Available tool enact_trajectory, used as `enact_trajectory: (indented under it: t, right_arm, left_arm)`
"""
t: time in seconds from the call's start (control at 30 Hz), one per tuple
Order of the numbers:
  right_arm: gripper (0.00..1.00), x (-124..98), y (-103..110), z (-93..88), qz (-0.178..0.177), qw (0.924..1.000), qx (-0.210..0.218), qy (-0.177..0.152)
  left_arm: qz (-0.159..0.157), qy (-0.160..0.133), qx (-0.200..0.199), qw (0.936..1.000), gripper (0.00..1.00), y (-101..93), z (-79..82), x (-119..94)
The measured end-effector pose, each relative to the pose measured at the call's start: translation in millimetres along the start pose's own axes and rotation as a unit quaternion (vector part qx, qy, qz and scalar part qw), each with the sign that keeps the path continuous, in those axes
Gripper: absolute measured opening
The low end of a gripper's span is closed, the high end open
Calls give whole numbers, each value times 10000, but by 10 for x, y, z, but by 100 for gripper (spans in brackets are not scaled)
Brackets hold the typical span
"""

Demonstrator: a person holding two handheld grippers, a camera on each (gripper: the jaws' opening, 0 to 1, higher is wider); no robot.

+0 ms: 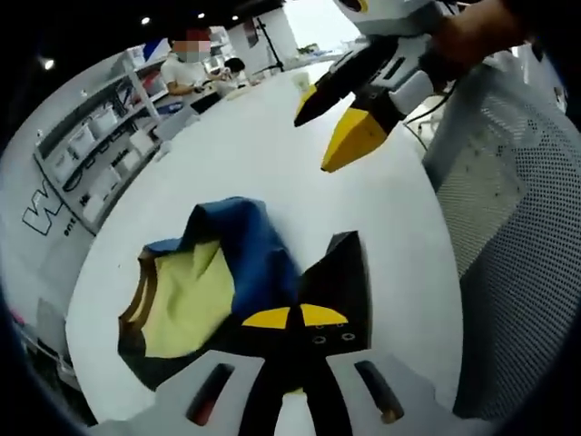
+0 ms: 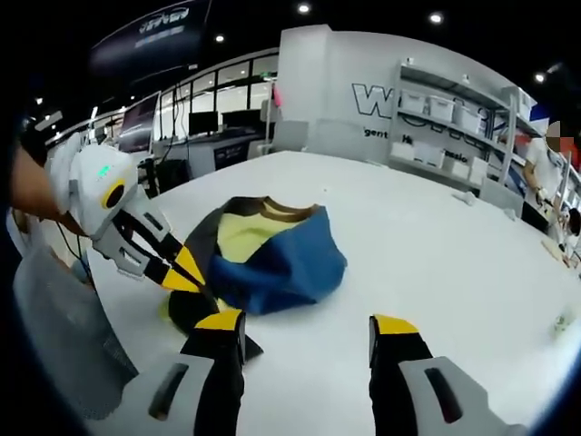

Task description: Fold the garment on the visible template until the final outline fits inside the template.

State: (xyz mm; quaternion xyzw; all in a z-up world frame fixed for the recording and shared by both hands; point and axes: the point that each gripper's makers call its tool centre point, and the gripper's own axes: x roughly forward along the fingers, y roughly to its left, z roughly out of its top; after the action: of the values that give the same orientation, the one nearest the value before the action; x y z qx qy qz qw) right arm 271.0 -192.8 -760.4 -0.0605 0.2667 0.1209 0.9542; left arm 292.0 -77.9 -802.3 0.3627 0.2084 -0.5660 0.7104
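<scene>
Pinching black hem of crumpled blue-yellow-black garment (image 1: 227, 272) at 6 o'clock, my left gripper (image 1: 295, 318) clenched; my right gripper (image 2: 309, 329) released, hovers over white table (image 2: 436, 263).

A large open lab or workshop hall with a long white table (image 2: 436, 263), far shelving holding white storage bins (image 2: 445, 109), computer monitors (image 2: 201, 121), and ceiling spotlights (image 2: 303, 8).
</scene>
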Motion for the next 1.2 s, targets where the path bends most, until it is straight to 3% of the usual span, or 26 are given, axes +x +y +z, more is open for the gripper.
enact_trajectory:
  t: [0.27,0.43,0.77,1.2]
  right_arm:
    - [53,6,21,6,27,10000,-1,1]
    - [53,14,37,1,51,10000,-11,22]
    - [53,17,52,6,84,9999,-55,28]
    - [54,11,63,8,113,9999,-42,18]
  left_arm:
    - [192,-318,-479,9982,4,85,53,-197]
    - [319,-393,-561,9971,4,138,44,-329]
    - [621,-434,-839,9936,4,303,-1,-584]
    - [1104,-322,-1090,9874,4,609,-206,-912]
